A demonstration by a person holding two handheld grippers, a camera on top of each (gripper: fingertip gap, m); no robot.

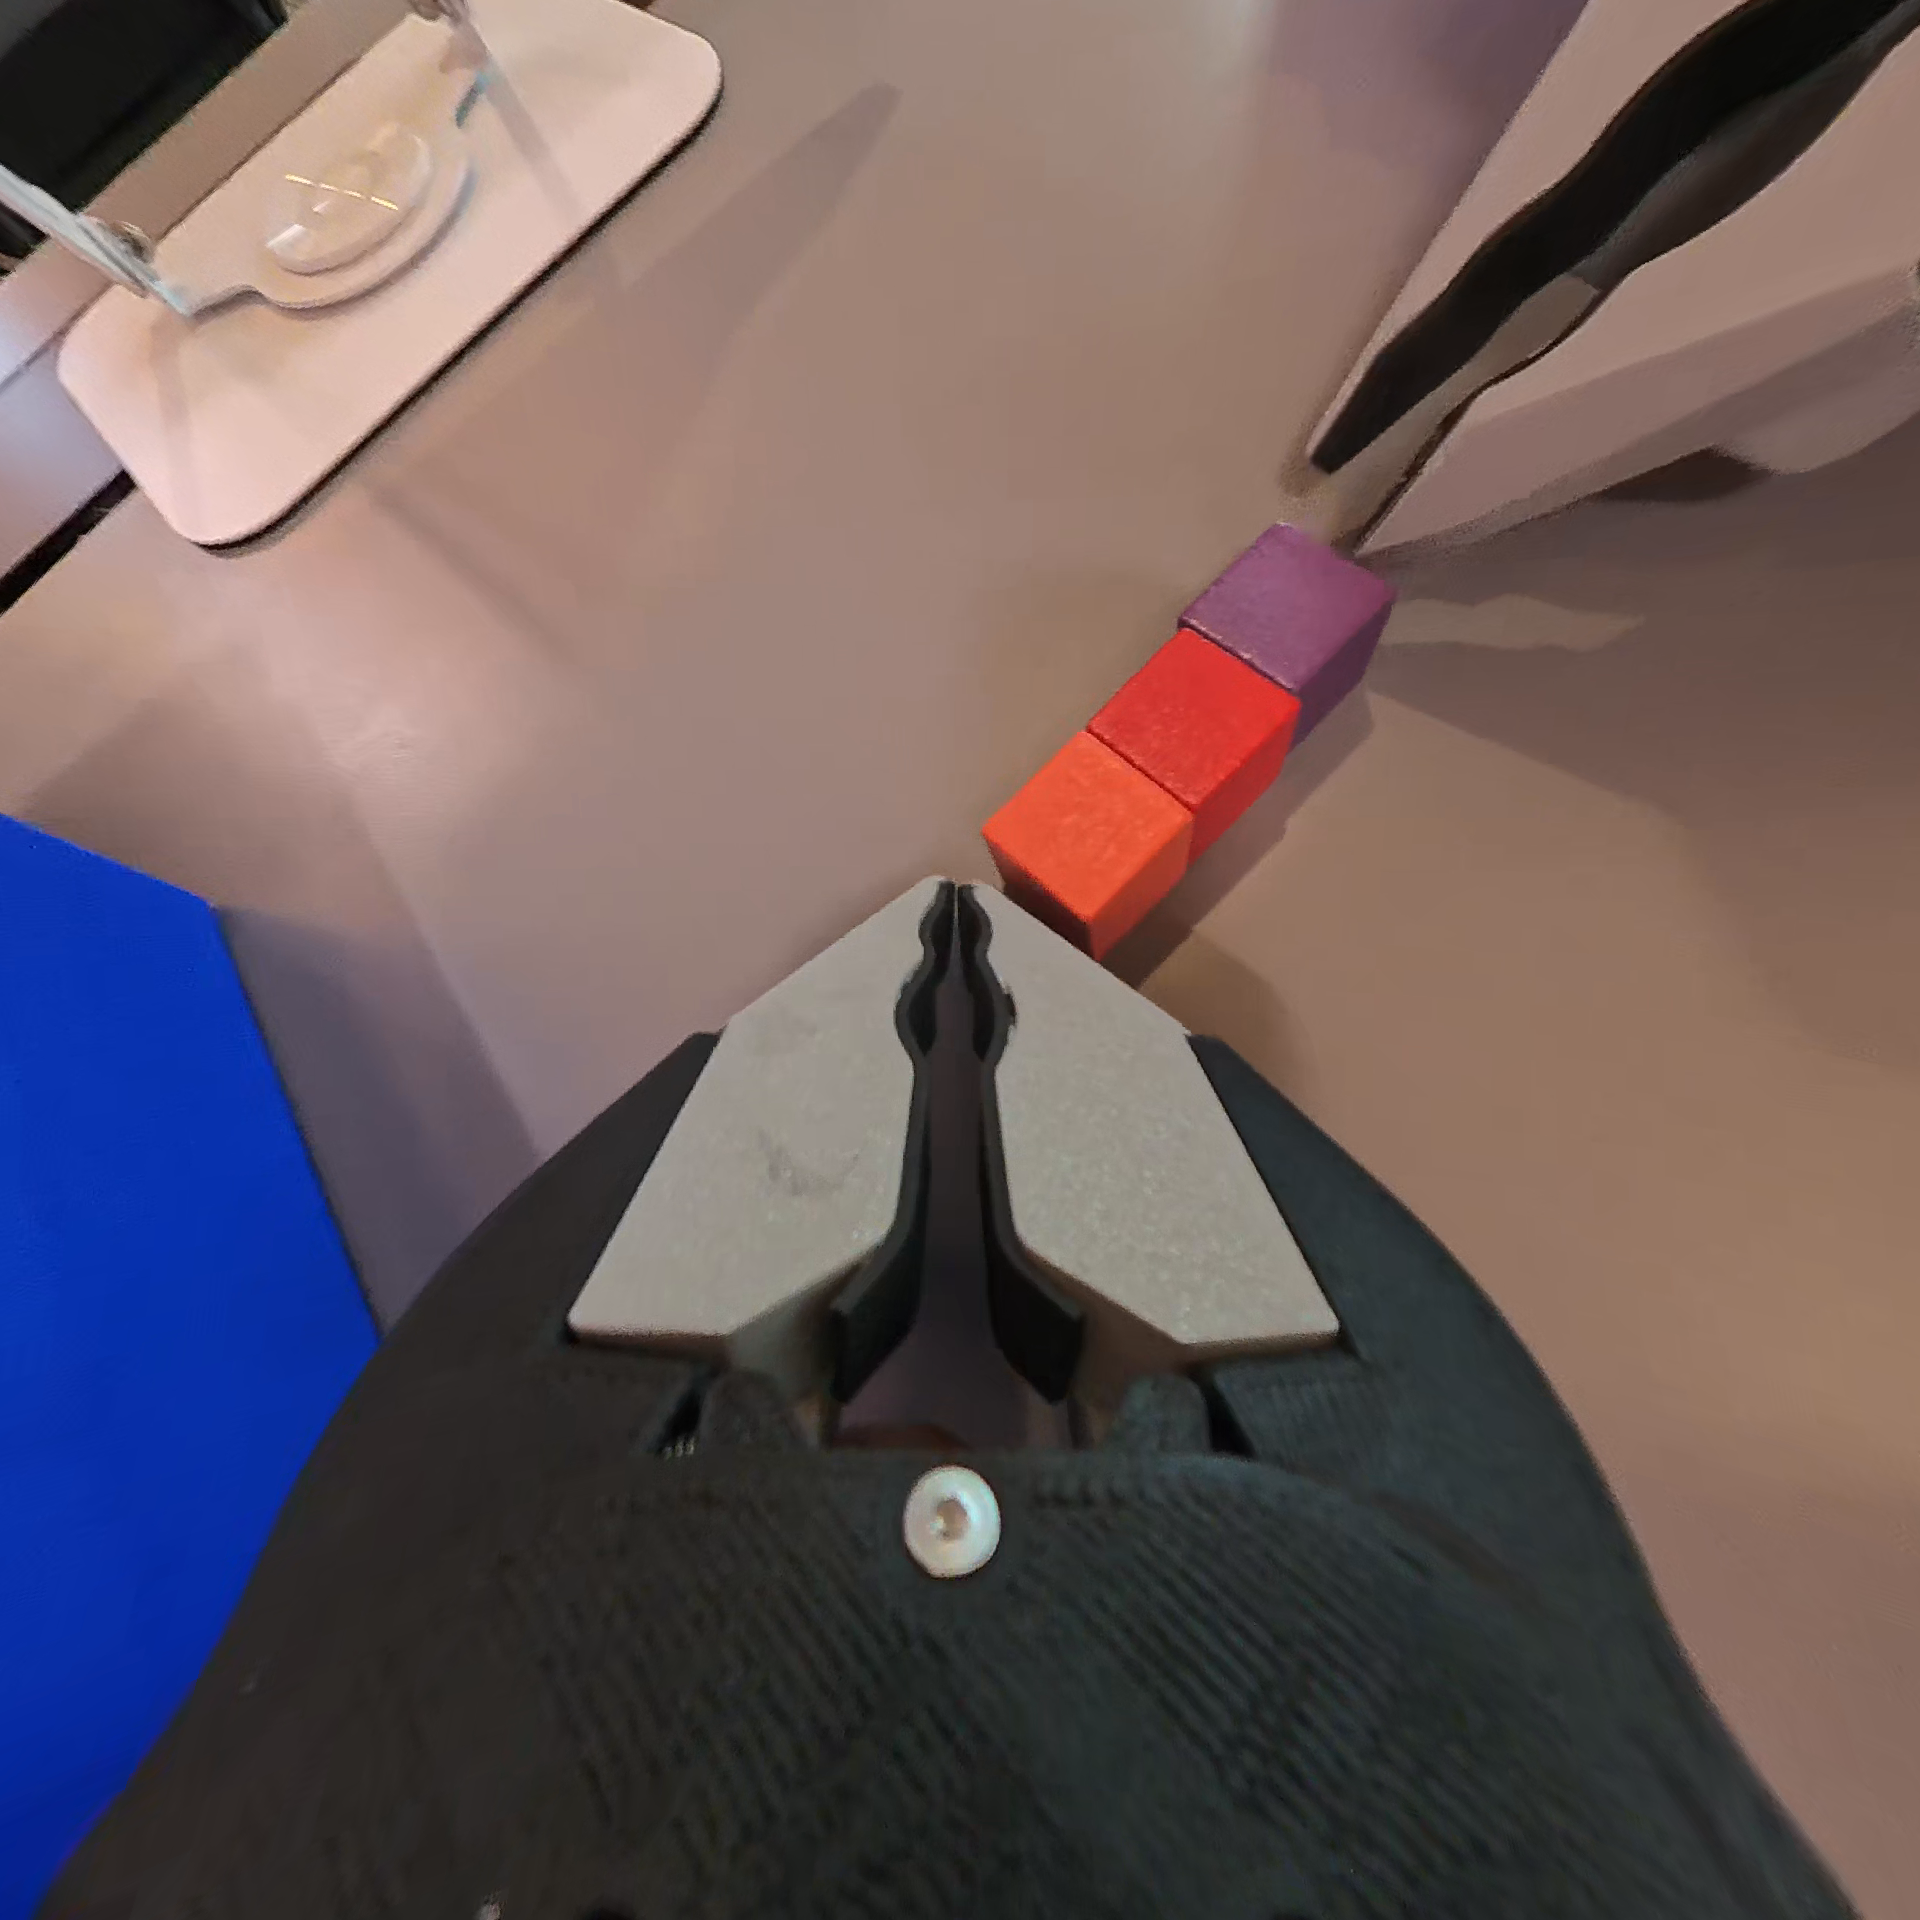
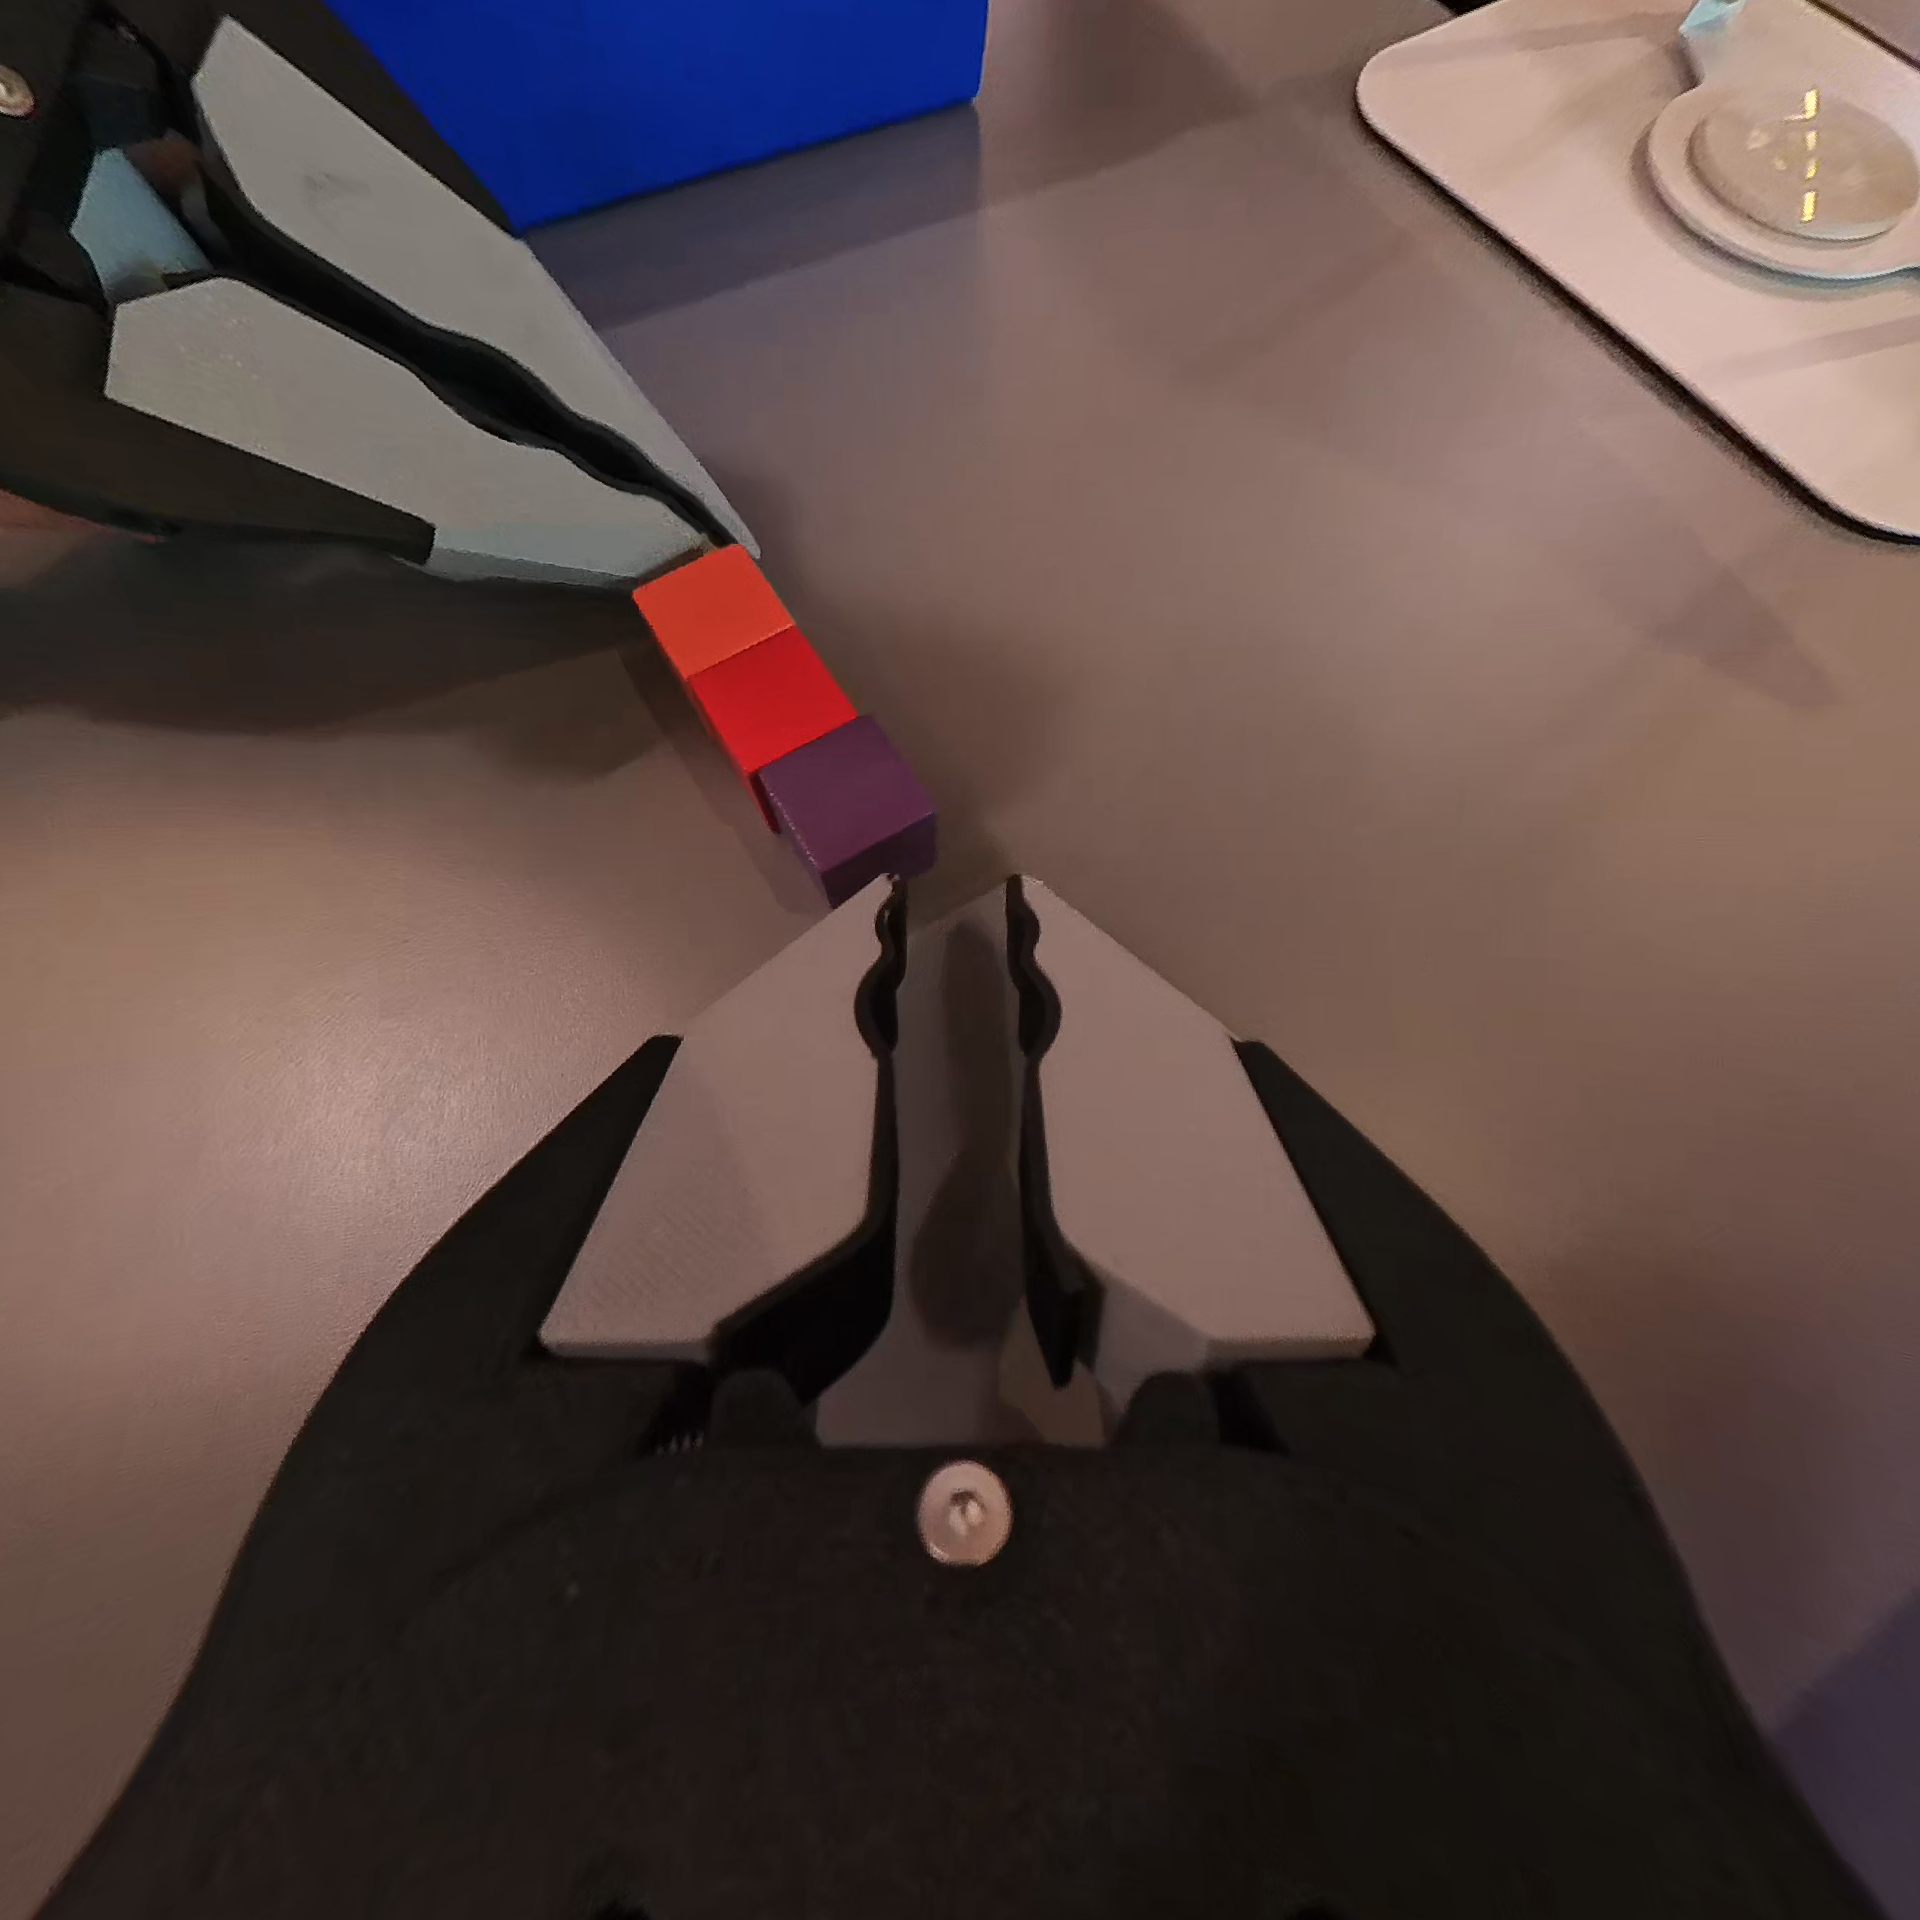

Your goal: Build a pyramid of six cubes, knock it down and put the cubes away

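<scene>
Three cubes lie in a touching row on the table: orange, red and purple. My left gripper is shut and empty, its tips right at the orange end of the row. In the right wrist view the row runs orange, red, purple. My right gripper is a little open and empty, its left fingertip against the purple cube's near corner. Each gripper shows in the other view, the right one at the purple end and the left one at the orange end. No other cubes are in view.
A blue box stands left of my left gripper and shows again at the top of the right wrist view. A pale flat pad with a clear round stand on it lies farther off, also in the right wrist view. About 10 cm separates my left fingertips from my right.
</scene>
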